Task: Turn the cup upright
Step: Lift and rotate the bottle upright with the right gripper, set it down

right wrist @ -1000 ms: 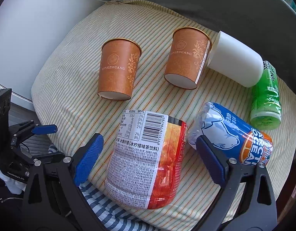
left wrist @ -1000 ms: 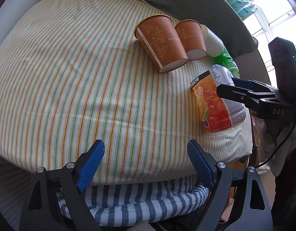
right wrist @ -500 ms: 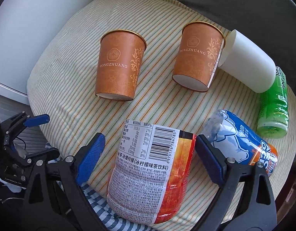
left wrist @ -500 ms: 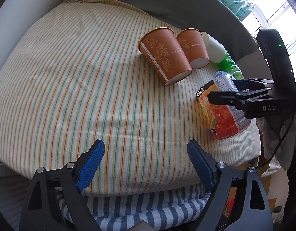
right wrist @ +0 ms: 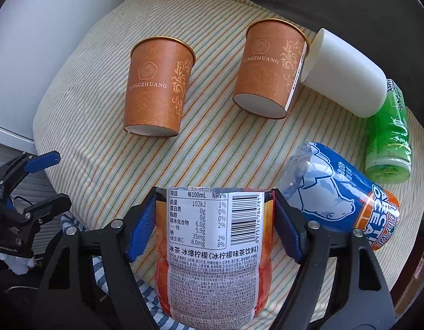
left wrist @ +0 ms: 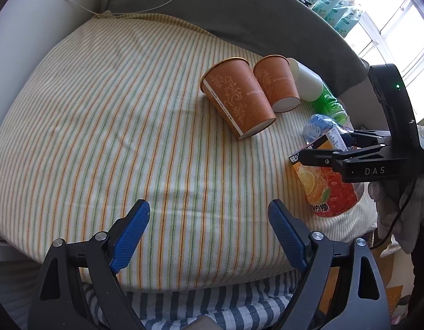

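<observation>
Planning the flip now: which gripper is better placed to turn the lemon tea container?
Right. The right gripper has its jaws against both sides of the lemon tea container, while the left gripper hangs open over the striped cushion, nothing between its jaws.

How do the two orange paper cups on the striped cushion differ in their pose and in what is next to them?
The left orange cup lies alone with bare cushion around it; the right orange cup has the white cup at its rim side, apparently touching it. The left cup's printed emblem faces up, centred; on the right cup a seam line shows along one side. Both lie on their sides, bases toward the right gripper's camera, with the same print.
</observation>
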### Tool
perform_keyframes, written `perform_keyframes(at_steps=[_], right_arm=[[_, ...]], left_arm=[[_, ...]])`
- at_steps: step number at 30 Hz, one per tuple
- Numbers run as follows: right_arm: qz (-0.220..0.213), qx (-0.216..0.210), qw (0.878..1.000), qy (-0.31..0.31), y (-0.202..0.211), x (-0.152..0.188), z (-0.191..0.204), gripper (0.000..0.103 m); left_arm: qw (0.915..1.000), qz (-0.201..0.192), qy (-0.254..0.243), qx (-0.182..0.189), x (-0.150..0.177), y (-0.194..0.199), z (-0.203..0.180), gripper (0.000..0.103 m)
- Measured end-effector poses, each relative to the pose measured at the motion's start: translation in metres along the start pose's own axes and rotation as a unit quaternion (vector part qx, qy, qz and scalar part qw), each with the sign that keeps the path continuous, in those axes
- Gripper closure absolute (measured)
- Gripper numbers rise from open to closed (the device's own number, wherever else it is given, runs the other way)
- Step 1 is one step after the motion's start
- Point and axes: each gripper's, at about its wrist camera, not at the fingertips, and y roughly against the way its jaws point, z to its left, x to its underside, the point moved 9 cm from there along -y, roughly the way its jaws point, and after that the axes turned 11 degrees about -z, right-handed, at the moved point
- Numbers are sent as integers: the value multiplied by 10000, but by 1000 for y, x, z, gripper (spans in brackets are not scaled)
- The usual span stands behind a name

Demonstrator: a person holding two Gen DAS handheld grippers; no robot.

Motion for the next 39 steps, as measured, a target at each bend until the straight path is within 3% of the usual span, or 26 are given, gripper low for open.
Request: perform_keyframes(at_steps=[10, 20, 23, 28, 32, 36, 39], right_arm=[[-735, -114, 9963, -433, 28, 3, -4, 23], [-1653, -147, 9831, -770, 60, 0, -8, 23], [-2075, 13, 9762, -626, 66, -8, -1, 24], [-2941, 386, 9547, -215, 66, -9, 15, 23], [-3313, 616, 9415, -108, 67, 5, 22, 23], [-3430, 655, 9371, -14, 77, 14, 26, 22], [-3341, 651, 9403, -78, 76, 20, 23, 12]], left_arm=[[9990, -304, -319, 28, -11, 2, -19, 15], [9985, -429, -333, 26, -15, 2, -23, 15], [9984, -438, -349, 37, -16, 2, -24, 15], [9983, -472, -348, 56, -15, 5, -26, 15], [9979, -492, -412, 48, -13, 8, -28, 15], [9975, -527, -475, 41, -12, 10, -30, 15], [9968, -601, -530, 40, -12, 13, -33, 15]])
